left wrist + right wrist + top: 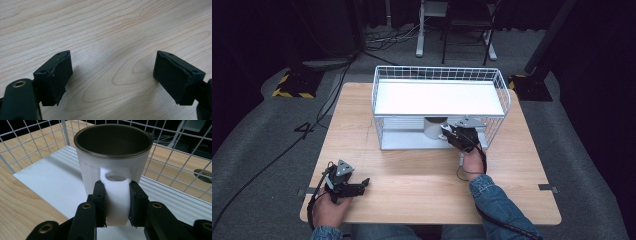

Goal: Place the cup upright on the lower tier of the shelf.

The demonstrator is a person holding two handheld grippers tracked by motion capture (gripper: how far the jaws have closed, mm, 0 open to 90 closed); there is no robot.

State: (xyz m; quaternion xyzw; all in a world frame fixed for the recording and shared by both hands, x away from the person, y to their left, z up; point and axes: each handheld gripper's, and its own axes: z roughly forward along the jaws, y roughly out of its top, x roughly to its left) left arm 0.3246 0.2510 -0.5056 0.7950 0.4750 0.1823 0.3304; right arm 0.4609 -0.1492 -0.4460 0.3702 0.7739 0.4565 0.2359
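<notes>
Mug (113, 157) standing on the lower shelf of the wire rack (501, 85), its handle pinched by the right tongs (117, 202); left tongs (112, 75) spread, idle. Risk: rim snagging the shelf above, or the handle slipping sideways.

A pale wooden table (422, 175) stands on grey carpet (257, 145); black curtains close the room at 9 and 3 o'clock; at 12 o'clock, white desk legs (420, 30), a dark chair (467, 22), trailing floor cables (387, 37).
</notes>
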